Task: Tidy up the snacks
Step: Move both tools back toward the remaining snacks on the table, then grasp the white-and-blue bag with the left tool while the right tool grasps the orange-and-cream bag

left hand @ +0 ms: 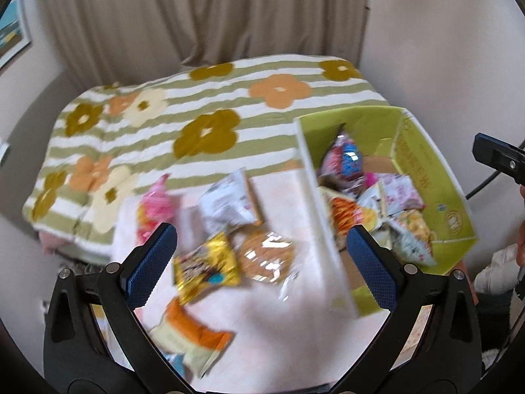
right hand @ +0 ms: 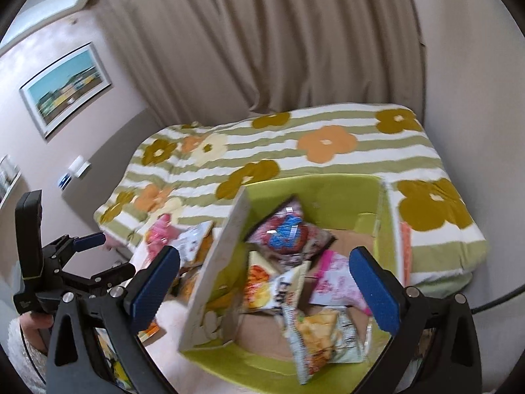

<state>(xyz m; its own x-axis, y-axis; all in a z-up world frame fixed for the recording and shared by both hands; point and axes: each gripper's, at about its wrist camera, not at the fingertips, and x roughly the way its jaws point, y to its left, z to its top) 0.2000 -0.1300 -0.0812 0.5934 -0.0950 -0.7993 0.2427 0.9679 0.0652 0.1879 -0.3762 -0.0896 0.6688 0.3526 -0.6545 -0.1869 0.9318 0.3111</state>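
Curtains (left hand: 203, 13) hang behind a bed whose flowered, green-striped quilt (left hand: 229, 98) fills most of what we see. At the quilt's near edge lies a pale pink cloth (left hand: 288, 312), and on it, to the right, sits a lime-green cardboard box (left hand: 433, 177) with its flaps up; one tall white flap (right hand: 216, 262) stands along its left side.

Inside the box we see a heap of snack packets: a red-and-blue bag (right hand: 288, 229) at the back, a pink-and-white packet (right hand: 334, 279) beside it, an orange chip bag (right hand: 259, 282) to the left, and a cracker packet (right hand: 315, 331) nearest us. Brown cardboard floor (right hand: 351, 233) shows between them.

Outside the box, on the pink cloth, more snacks lie loose: a white-and-grey packet (left hand: 229, 200), a pink packet (left hand: 154, 210) to its left, a yellow packet (left hand: 206, 266), a round cracker in clear wrap (left hand: 265, 256) touching it, and an orange-and-cream bag (left hand: 187, 338) nearest the camera.

Our left hand-held gripper (left hand: 262, 262) hovers above the loose snacks, jaws spread wide and gripping nothing. Our right hand-held gripper (right hand: 264, 282) hangs over the box, its jaws likewise released and empty. Both views are blurred, so we cannot read the labels.
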